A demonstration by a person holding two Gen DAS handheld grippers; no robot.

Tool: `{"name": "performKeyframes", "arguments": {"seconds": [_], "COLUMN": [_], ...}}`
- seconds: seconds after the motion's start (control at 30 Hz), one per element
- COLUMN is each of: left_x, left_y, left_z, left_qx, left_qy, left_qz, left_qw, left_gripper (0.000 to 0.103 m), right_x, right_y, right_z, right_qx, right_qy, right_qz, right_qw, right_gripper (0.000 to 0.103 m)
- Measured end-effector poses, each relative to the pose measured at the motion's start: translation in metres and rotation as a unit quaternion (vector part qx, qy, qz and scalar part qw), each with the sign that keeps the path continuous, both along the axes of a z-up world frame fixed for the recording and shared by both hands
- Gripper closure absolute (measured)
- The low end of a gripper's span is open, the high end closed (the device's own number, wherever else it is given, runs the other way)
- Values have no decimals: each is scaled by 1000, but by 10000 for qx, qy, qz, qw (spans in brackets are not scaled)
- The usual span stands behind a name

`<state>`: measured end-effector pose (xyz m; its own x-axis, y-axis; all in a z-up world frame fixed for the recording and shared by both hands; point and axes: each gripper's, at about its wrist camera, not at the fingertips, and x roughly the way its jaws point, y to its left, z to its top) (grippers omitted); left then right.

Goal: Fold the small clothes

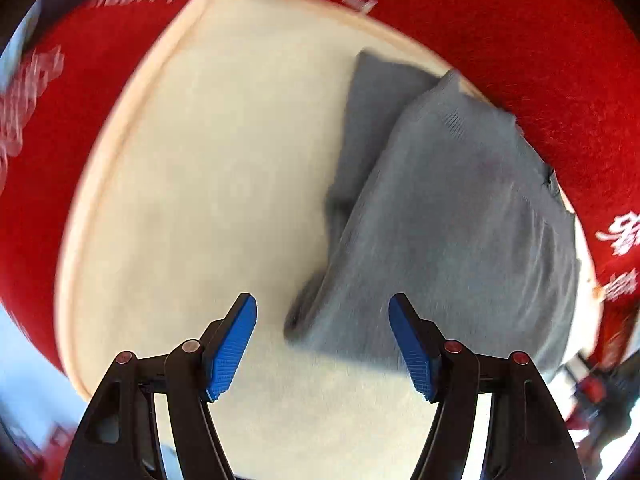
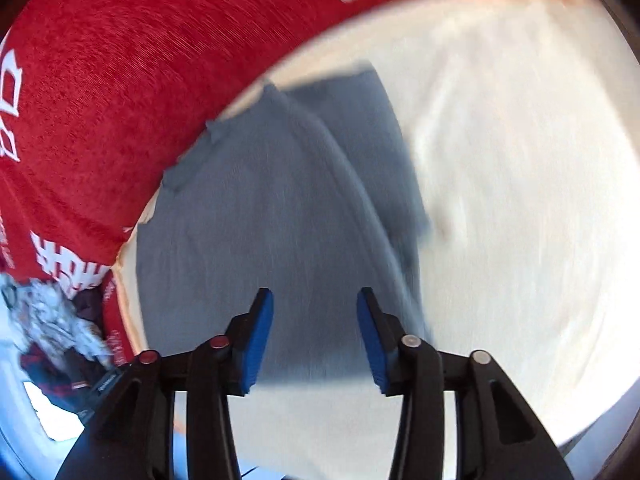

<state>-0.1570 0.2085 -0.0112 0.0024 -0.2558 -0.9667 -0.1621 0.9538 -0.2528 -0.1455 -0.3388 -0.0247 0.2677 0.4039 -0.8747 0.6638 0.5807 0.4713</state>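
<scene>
A grey garment (image 1: 448, 216) lies partly folded on a cream board (image 1: 208, 168), toward its right side in the left wrist view. My left gripper (image 1: 322, 312) is open and empty, hovering above the garment's near left corner. In the right wrist view the grey garment (image 2: 256, 216) lies on the left of the cream board (image 2: 520, 160). My right gripper (image 2: 315, 304) is open and empty, above the garment's near edge. Both views are motion blurred.
A red cloth with white lettering (image 1: 520, 40) surrounds the board and also shows in the right wrist view (image 2: 120, 80). A pile of mixed clothes (image 2: 56, 328) lies off the board's left edge. Blurred objects (image 1: 596, 392) sit at the far right.
</scene>
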Motion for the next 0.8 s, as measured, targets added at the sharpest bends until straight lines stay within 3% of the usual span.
{"name": "performKeyframes", "arguments": {"seconds": [0.17, 0.23, 0.3, 0.4, 0.43, 0.47, 0.5, 0.53, 0.6, 0.7, 0.8], "left_x": [-23, -23, -22, -16, -17, -18, -17, -15, -14, -14, -19], "left_y": [6, 3, 0, 0, 2, 6, 7, 4, 2, -14, -17], "left_z": [-23, -24, -25, -26, -26, -25, -26, -29, -23, 2, -1], "left_qx": [-930, -1086, -1355, -1453, -1444, -1398, -1359, -1389, -1315, -884, -594], "left_qy": [424, 360, 299, 278, 245, 220, 235, 250, 116, -319, -313], "left_qz": [830, 1027, 1197, 1415, 1522, 1574, 1536, 1491, 1388, 658, 327], "left_qw": [9913, 9881, 9831, 9788, 9775, 9773, 9785, 9787, 9815, 9934, 9972], "left_gripper": [33, 25, 25, 27, 38, 65, 81, 87, 87, 91, 91], "right_x": [-49, -57, -61, -61, -59, -56, -53, -48, -41, -29, -25], "right_y": [-2, -2, -5, -8, -9, -9, -10, -10, -13, -14, -14], "right_z": [-17, -31, -43, -59, -61, -62, -62, -60, -49, -21, -15], "right_qx": [470, 670, 897, 1327, 1418, 1424, 1383, 1338, 1179, 807, 428], "right_qy": [59, -7, -124, -331, -368, -323, -224, -150, -148, -327, -101], "right_qz": [-885, -1307, -1643, -2050, -2147, -2170, -2133, -2031, -1740, -1038, -485], "right_qw": [9949, 9892, 9822, 9692, 9656, 9652, 9669, 9698, 9775, 9908, 9979], "right_gripper": [55, 55, 55, 55, 55, 67, 80, 92, 92, 93, 93]}}
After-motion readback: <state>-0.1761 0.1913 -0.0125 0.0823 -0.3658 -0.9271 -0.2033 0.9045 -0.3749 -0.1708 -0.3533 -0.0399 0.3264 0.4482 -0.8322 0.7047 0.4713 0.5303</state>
